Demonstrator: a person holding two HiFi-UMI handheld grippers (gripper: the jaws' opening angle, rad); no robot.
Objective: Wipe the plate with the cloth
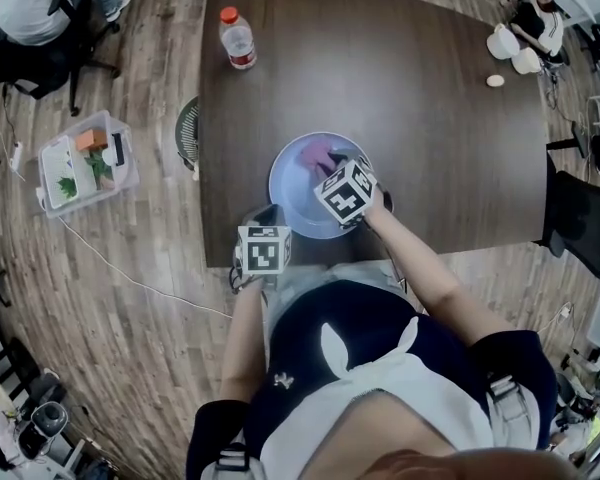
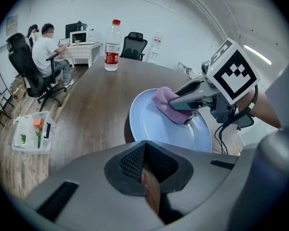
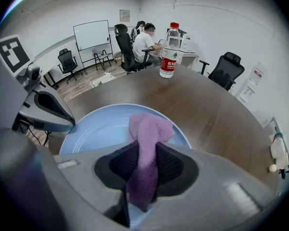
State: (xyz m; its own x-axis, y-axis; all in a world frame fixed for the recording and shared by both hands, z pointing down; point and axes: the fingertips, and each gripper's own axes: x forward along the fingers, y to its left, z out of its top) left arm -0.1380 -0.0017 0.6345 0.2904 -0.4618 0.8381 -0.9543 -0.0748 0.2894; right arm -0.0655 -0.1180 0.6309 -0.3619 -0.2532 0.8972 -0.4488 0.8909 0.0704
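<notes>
Right gripper (image 3: 143, 171) pinches the purple cloth (image 3: 150, 129) tight between its two black bumpy pads. Left gripper (image 2: 147, 170) has its pads almost together with nothing in them, and it sits at the near edge of the table (image 3: 216, 109), just beside the plate (image 3: 98, 126). The cloth is soft and fuzzy and folded into a long strip. It runs from the pads straight out onto the plate, and its far end lies bunched up on the plate past the middle. The plate is round, light blue, smooth and shiny, with a low rim. It rests flat near the front edge of the dark brown wooden table. A clear water bottle (image 3: 168, 52) with a red cap stands upright far back on the table. The floor (image 1: 130, 298) is wooden planks, and black office chairs (image 3: 226, 69) stand around.
</notes>
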